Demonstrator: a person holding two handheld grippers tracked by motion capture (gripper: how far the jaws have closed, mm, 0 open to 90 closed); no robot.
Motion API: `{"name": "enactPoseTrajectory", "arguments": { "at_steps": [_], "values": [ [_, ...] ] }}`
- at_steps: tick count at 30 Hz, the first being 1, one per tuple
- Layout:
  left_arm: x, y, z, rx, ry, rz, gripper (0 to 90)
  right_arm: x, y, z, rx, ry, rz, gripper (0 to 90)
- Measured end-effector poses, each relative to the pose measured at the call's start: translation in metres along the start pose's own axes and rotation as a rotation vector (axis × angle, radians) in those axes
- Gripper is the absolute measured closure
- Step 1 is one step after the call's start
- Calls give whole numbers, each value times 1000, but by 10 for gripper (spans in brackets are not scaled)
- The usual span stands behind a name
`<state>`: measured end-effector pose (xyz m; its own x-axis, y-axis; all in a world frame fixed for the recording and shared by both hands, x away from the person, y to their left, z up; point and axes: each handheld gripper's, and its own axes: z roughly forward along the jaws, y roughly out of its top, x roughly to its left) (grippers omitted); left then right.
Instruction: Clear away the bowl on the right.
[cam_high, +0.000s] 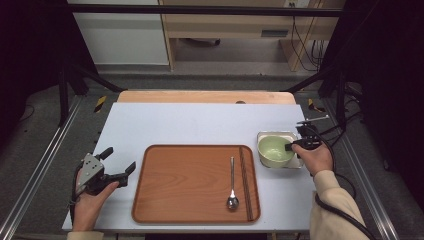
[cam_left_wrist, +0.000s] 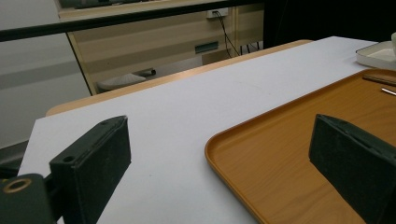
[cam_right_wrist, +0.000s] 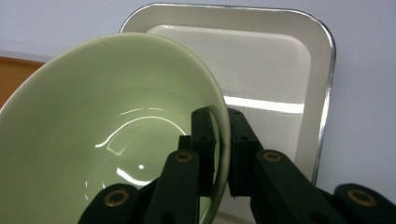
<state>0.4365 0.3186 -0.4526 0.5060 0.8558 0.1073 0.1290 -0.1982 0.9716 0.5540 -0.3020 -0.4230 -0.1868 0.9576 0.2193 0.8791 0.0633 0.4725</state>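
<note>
Both right tool (cam_right_wrist: 223, 144) pads apparently clamp the green bowl (cam_right_wrist: 107, 135) rim.

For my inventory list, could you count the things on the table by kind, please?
Wooden tray: 1
Metal spoon: 1
Pair of dark chopsticks: 1
Green bowl: 1
White square dish: 1
Total: 5

bowl (cam_right_wrist: 107, 135): glossy green ceramic | tray (cam_high: 190, 210): smooth wood | spoon (cam_high: 232, 190): shiny metal | table (cam_high: 200, 125): matt

Right tool (cam_right_wrist: 223, 154) clamped tight; left tool (cam_high: 116, 165) resting with jaws wide apart.
</note>
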Motion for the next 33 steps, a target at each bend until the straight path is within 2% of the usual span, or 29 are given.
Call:
{"name": "enactPoseTrajectory", "arguments": {
  "at_steps": [8,11,15,23,33],
  "values": [
    [1,0,-1,-4,3,-1,53,4,0,-7,-41,-14,-20,841],
    [0,1,-1,-4,3,-1,53,6,0,-11,-64,-4,-20,843],
    [0,1,-1,-4,3,0,53,11,3,-18,-92,5,-43,843],
    [0,1,-1,-6,4,0,53,34,11,-31,-129,51,-80,844],
    [2,2,-2,-9,9,-1,54,77,15,-28,-139,106,-171,844]
  ]
}}
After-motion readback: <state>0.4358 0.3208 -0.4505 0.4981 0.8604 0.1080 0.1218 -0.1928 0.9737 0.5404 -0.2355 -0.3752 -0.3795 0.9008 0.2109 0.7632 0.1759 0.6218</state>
